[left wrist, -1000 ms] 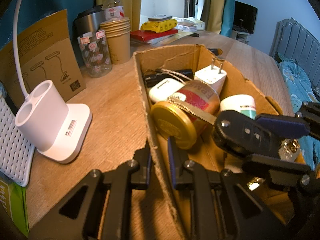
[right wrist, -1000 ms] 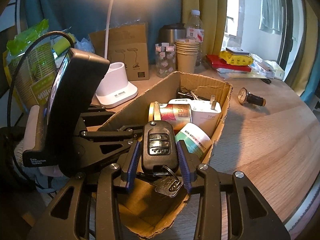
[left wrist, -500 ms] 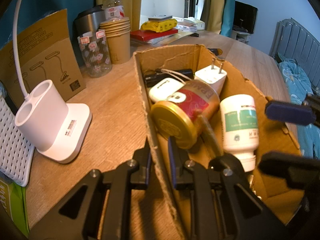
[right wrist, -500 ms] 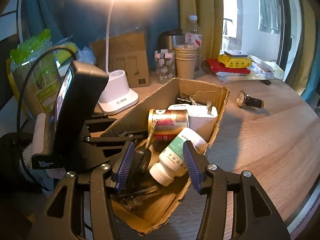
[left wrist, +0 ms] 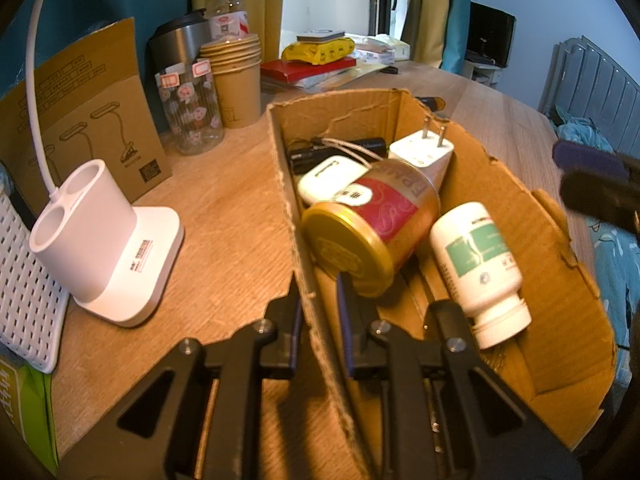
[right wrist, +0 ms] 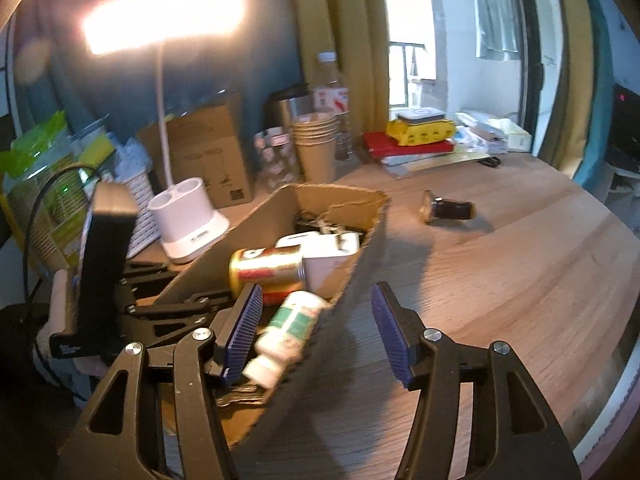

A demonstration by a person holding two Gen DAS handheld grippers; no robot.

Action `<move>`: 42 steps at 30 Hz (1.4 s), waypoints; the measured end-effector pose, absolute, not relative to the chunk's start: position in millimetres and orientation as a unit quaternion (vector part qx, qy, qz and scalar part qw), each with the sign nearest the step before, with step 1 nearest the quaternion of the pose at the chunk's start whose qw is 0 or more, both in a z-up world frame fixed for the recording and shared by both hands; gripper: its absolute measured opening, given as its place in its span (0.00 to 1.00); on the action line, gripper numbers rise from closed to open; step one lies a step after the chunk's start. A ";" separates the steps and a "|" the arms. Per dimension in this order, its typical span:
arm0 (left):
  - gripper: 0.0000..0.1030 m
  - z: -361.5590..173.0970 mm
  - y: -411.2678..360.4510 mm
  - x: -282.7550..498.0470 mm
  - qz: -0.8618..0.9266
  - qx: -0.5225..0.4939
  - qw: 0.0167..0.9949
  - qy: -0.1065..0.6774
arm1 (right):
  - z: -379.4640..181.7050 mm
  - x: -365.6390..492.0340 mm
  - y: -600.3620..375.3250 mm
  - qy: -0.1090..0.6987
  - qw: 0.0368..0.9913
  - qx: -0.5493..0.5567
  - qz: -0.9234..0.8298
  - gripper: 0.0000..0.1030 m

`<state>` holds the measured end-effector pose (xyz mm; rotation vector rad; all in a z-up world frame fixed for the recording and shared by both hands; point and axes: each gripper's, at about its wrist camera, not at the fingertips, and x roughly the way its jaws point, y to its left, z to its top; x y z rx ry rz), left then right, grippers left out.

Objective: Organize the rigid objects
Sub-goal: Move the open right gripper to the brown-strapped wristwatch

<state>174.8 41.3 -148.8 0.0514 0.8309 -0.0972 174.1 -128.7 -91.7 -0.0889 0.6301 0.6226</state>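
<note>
We are viewing the cardboard box point(left wrist: 400, 116): inside it, the white bottle point(left wrist: 476, 264) is lying cap toward us, its label unreadable. Left gripper point(left wrist: 318, 328) fingers are pinching the box wall; right gripper point(right wrist: 316, 332) fingers, just opening, are holding nothing.

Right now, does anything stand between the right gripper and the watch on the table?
Nothing visible. The right gripper, jaws just opening and empty, hangs over the cardboard box's wall; only bare table lies between it and the watch.
</note>
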 end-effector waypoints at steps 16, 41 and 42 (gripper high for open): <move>0.17 -148.8 41.4 174.8 -0.047 0.025 0.914 0.403 | -97.0 221.3 -162.0 0.299 0.924 -0.051 0.232 0.59; 0.17 -149.0 41.4 175.0 -0.047 0.025 0.914 0.403 | -119.9 345.1 -148.9 0.366 0.903 -0.084 0.208 0.76; 0.17 -148.8 41.4 174.8 -0.047 0.025 0.914 0.403 | -121.2 351.0 -148.1 0.370 0.902 -0.083 0.208 0.76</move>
